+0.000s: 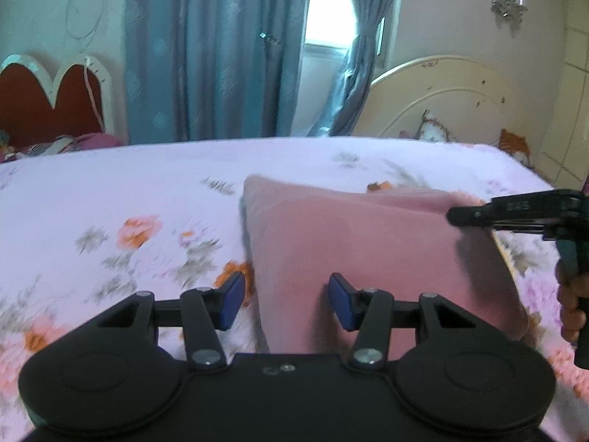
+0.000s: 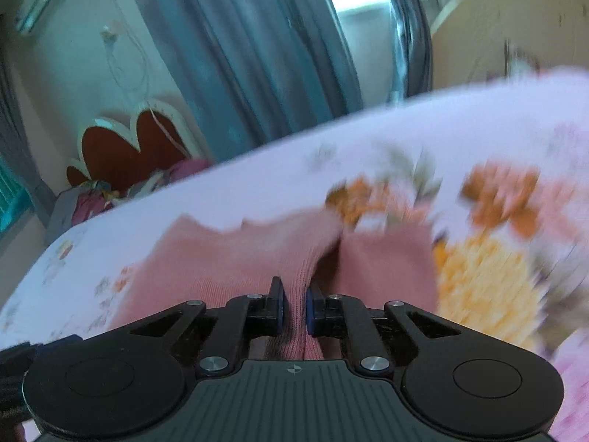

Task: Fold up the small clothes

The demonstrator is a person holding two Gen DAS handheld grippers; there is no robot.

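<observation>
Cloth [image 1: 368,254]: soft, light knit; best pinched at an edge.
Left claw [image 1: 287,300]: spread, empty.
Right claw [image 2: 294,309]: pinching cloth fold.

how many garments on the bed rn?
1. A single pink garment lies on the floral bedsheet, right of centre in the left wrist view. The right gripper pinches its edge; the left gripper is open. Others may lie outside view.

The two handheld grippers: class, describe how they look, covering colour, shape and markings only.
Both the left gripper and the right gripper are matte black, with two round discs, silver pivot screws and angled link arms. Their jaws carry blue pads. The right one's base is ribbed and bears a small crosshair mark.
</observation>
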